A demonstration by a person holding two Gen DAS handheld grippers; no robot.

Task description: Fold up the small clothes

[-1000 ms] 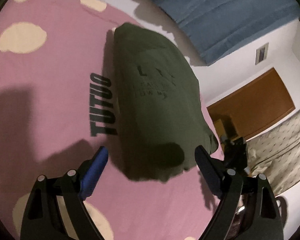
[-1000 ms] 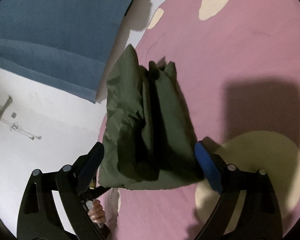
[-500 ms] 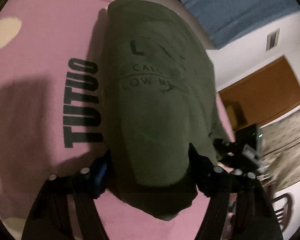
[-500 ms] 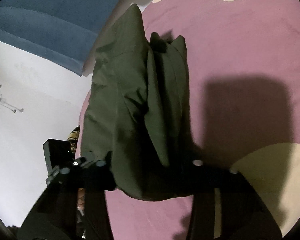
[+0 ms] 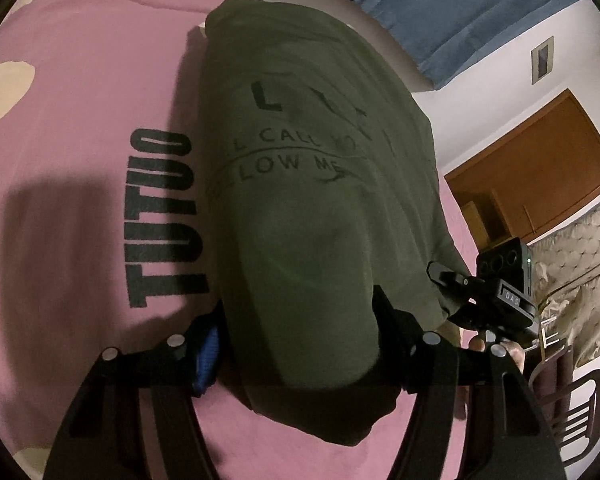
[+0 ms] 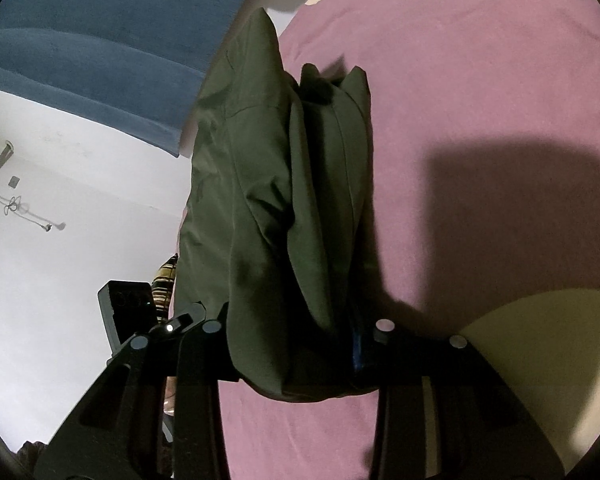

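Observation:
A folded olive-green T-shirt (image 5: 316, 184) with dark lettering lies on a pink bedspread (image 5: 80, 128). My left gripper (image 5: 296, 332) is shut on its near edge; the cloth bulges between the jaws and hides most of the blue pads. In the right wrist view the same shirt (image 6: 284, 184) shows its stacked folded layers edge-on. My right gripper (image 6: 296, 332) is shut on that end of the bundle. The right gripper (image 5: 496, 288) also shows at the shirt's right side in the left wrist view.
The bedspread has cream spots (image 6: 540, 352) and black "TUTUO" lettering (image 5: 160, 216). A blue curtain (image 6: 100, 40) and white wall lie behind. A wooden door (image 5: 540, 176), a patterned mattress (image 5: 580, 264) and a chair (image 5: 572, 412) stand right of the bed.
Both grippers moved forward onto the shirt and closed on its ends; a second ago both were open just short of it.

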